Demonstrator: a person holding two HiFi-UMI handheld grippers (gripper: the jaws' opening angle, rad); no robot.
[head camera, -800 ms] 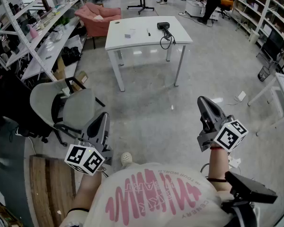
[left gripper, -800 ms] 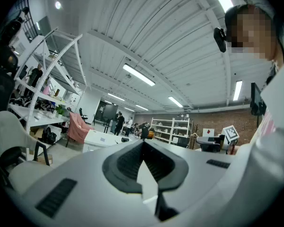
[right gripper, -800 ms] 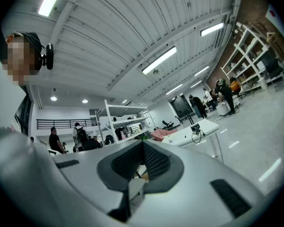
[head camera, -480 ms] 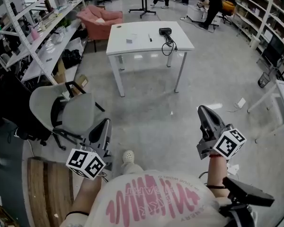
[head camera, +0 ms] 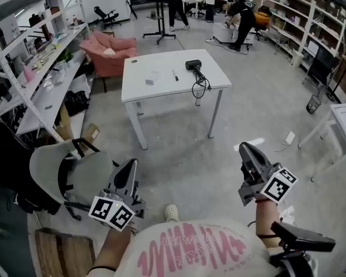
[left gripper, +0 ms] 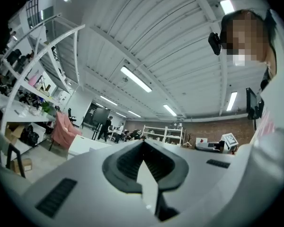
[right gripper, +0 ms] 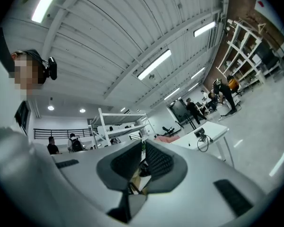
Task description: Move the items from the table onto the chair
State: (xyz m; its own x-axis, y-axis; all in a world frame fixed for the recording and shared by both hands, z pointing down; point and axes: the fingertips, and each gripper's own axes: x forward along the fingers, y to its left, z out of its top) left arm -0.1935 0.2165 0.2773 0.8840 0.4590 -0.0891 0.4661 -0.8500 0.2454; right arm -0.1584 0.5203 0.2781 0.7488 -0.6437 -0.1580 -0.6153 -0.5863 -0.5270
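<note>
A white table (head camera: 161,88) stands ahead in the head view. On it lie a black device with a dangling cable (head camera: 193,66), a small grey box (head camera: 151,81) and a pen (head camera: 175,74). A grey office chair (head camera: 81,178) sits at the lower left, beside my left gripper (head camera: 132,163). My right gripper (head camera: 244,148) hangs over bare floor at the right. Both grippers are shut and empty, well short of the table. In the left gripper view the left gripper (left gripper: 143,144) points level; in the right gripper view the right gripper (right gripper: 143,146) tips slightly up, with the table (right gripper: 213,133) beyond.
A pink armchair (head camera: 111,47) stands behind the table. Metal shelving (head camera: 32,68) lines the left wall and more shelves (head camera: 311,30) the right. Another white table (head camera: 345,120) is at the right edge. People (head camera: 176,2) work at the back. A wooden pallet (head camera: 60,253) lies at lower left.
The table and chair now sit lower in the head view, and more of the far room shows. Both grippers stay shut and empty and sit a little lower in the frame.
</note>
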